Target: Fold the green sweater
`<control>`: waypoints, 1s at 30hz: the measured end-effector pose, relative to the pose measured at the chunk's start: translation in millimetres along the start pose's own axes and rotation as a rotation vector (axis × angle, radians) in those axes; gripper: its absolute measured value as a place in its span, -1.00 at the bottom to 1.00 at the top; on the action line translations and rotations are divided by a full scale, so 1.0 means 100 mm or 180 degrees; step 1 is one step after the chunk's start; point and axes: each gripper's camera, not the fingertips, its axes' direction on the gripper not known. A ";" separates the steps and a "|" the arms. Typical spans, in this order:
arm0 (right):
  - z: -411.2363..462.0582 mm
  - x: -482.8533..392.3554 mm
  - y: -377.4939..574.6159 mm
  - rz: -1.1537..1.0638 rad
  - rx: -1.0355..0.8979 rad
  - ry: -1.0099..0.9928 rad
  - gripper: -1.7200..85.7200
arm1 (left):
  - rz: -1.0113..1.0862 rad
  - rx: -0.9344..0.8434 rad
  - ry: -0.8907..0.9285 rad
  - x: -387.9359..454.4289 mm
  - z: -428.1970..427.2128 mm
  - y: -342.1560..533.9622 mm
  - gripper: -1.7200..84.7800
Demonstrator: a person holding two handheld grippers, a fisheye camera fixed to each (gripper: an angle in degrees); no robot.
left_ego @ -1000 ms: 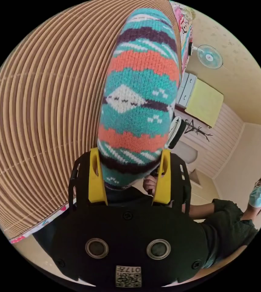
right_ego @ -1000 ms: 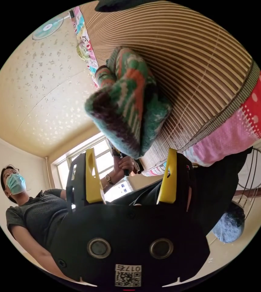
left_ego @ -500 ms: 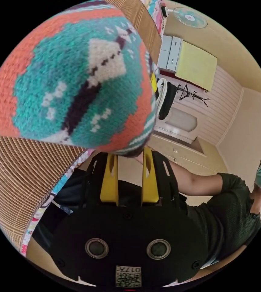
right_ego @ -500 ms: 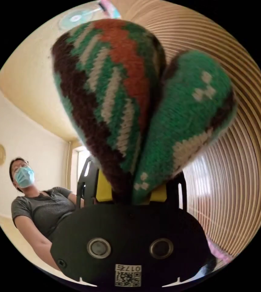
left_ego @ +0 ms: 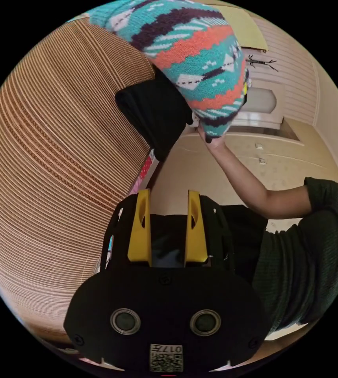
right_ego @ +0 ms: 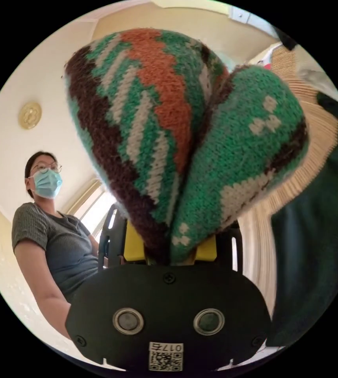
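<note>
Nearest in the right gripper view, the right gripper (right_ego: pixel 171 252) is clenched on a bunched fold of the green patterned sweater (right_ego: pixel 184 130), which bulges into 2 lobes above the yellow jaws. In the left gripper view, the left gripper (left_ego: pixel 165 228) stands with its jaws apart and nothing between them; beyond it the sweater (left_ego: pixel 200 67) hangs lifted above the bamboo mat (left_ego: pixel 54 165) beside a dark garment (left_ego: pixel 155 112). With only 1 pinch point, the heavy knit could slip free or drop in a twisted heap.
</note>
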 end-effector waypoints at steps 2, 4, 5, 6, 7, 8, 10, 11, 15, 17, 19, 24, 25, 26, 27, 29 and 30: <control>-0.66 0.28 0.33 0.0513 0.0339 0.0545 -0.52 | 0.0052 -0.0197 -0.0190 0.15 0.18 -0.03 -0.65; -1.15 0.63 0.73 0.1419 0.0679 0.1127 -0.52 | 0.0073 -0.0258 -0.0084 0.29 0.31 -0.08 -0.65; -1.42 0.80 1.08 0.2025 0.0910 0.1431 -0.54 | 0.0060 -0.0244 -0.0048 0.31 0.32 -0.09 -0.65; -1.52 0.84 1.25 0.2204 0.1006 0.1478 -0.55 | 0.0024 -0.0202 0.0010 0.35 0.32 -0.10 -0.65; -1.65 0.82 1.53 0.2331 0.1186 0.1376 -0.58 | -0.0010 -0.0149 0.0049 0.38 0.30 -0.11 -0.65; -1.68 0.71 1.73 0.2336 0.1411 0.1425 -0.63 | -0.0025 -0.0119 0.0056 0.39 0.28 -0.11 -0.65; -1.63 0.50 1.95 0.2218 0.1835 0.1598 -0.71 | -0.0108 0.0042 -0.0027 0.41 0.16 -0.07 -0.67; -1.55 0.40 2.08 0.2152 0.2114 0.1613 -0.76 | -0.0147 0.0092 -0.0071 0.41 0.13 -0.04 -0.67; -1.22 0.27 2.51 0.2362 0.2758 0.1543 -0.88 | -0.0575 0.0446 -0.0219 0.21 -0.11 0.32 -0.72; -0.99 0.22 2.82 0.2565 0.3111 0.1481 -0.92 | -0.0767 0.0599 -0.0267 0.09 -0.20 0.61 -0.77; -0.81 0.20 3.01 0.2683 0.3261 0.1354 -0.94 | -0.1045 0.0800 -0.0493 -0.04 -0.30 1.13 -0.90; -0.32 0.10 3.13 0.2617 0.2916 0.1190 -0.95 | -0.1993 0.0940 -0.1057 -0.33 -0.29 2.45 -0.98; -0.20 0.10 3.09 0.2564 0.2673 0.1133 -0.95 | -0.2293 0.1115 -0.0997 -0.39 -0.27 2.84 -0.98; -0.06 0.08 3.03 0.2489 0.2429 0.1111 -0.95 | -0.2423 0.1249 -0.0902 -0.42 -0.26 3.05 -0.98; 0.00 0.06 3.00 0.2457 0.2316 0.1120 -0.95 | -0.2641 0.1610 -0.0661 -0.46 -0.24 3.46 -0.98; 0.26 -0.08 2.86 0.2164 0.1960 0.1142 -0.95 | -0.2987 0.2291 -0.0389 -0.46 -0.23 4.10 -0.97; 0.33 -0.11 2.82 0.2098 0.1870 0.1128 -0.95 | -0.3263 0.2752 -0.0291 -0.44 -0.20 4.54 -0.95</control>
